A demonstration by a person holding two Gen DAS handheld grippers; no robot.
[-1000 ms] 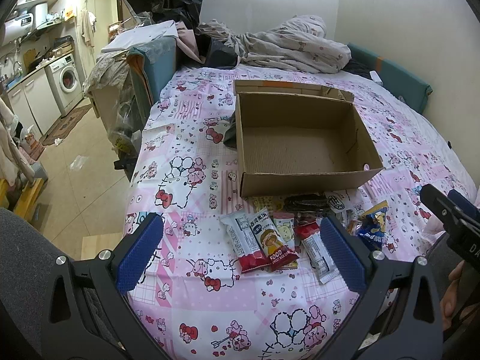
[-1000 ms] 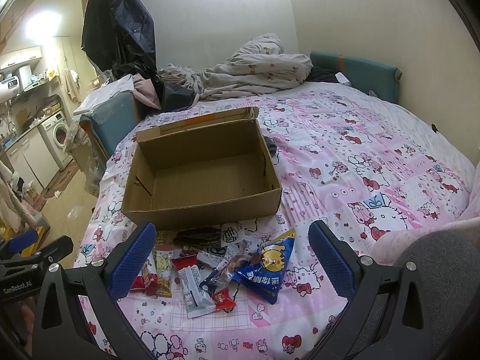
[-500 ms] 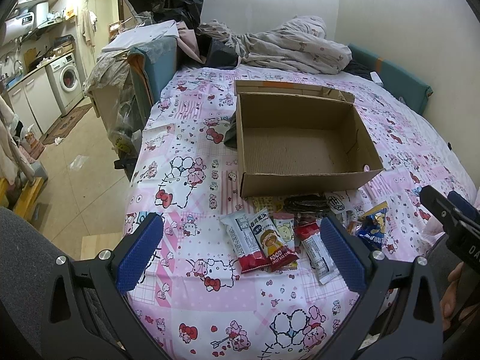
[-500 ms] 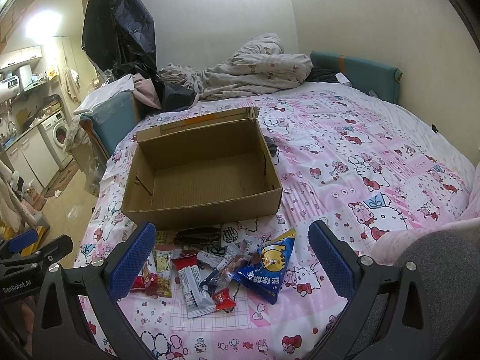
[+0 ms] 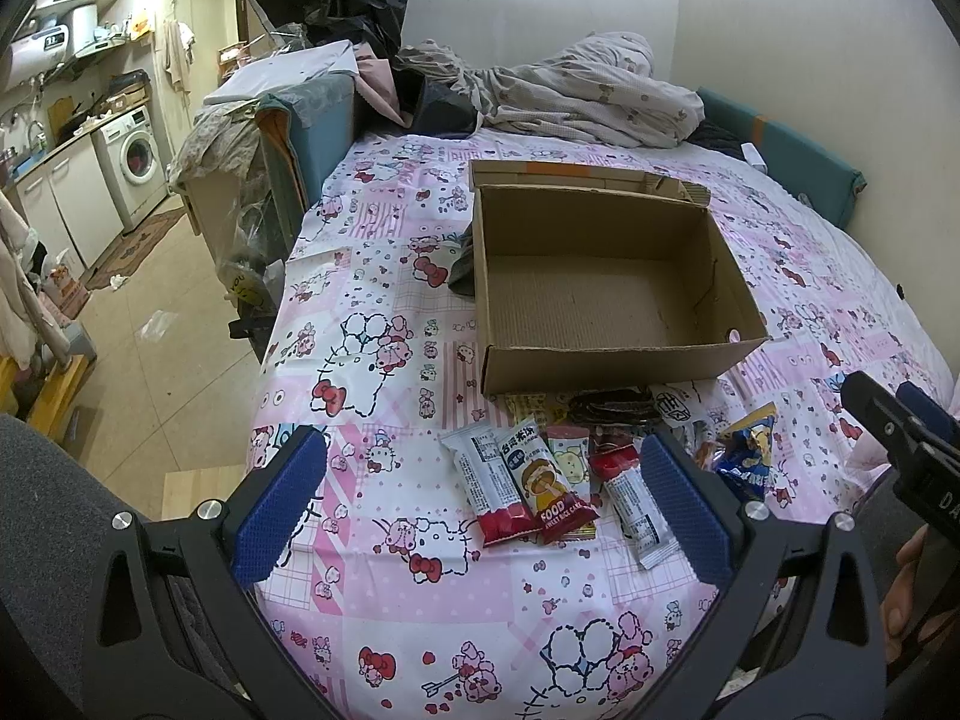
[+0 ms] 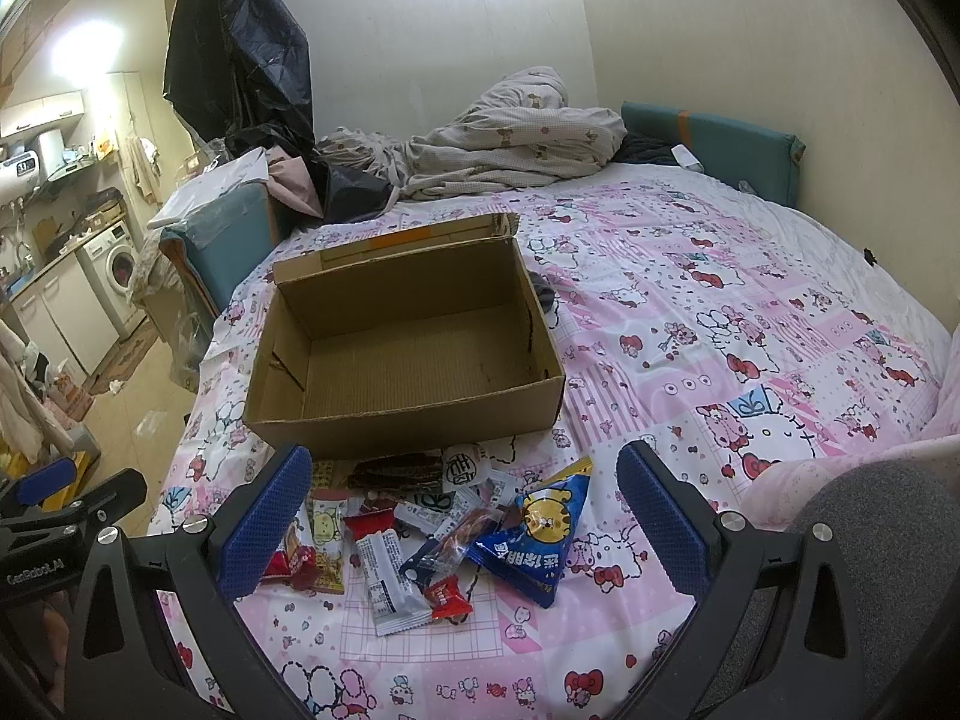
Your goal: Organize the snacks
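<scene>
An empty cardboard box (image 5: 606, 354) (image 6: 402, 426) sits open on the pink cartoon-print bed cover. In front of it lies a heap of several snack packets: red-and-white bars (image 5: 498, 486), a white wrapper (image 6: 390, 576), a dark flat packet (image 6: 399, 471) and a blue triangular bag (image 6: 534, 540) (image 5: 747, 456). My left gripper (image 5: 480, 510) hovers open above the left part of the heap, nothing between its blue pads. Over the right part, my right gripper (image 6: 459, 525) is open too and holds nothing.
A crumpled duvet (image 6: 510, 138) and clothes lie at the bed's far end. The bed's left edge drops to a tiled floor (image 5: 156, 360), with a teal bin (image 5: 312, 138) beside it. A hand (image 5: 906, 588) grips the right tool's handle.
</scene>
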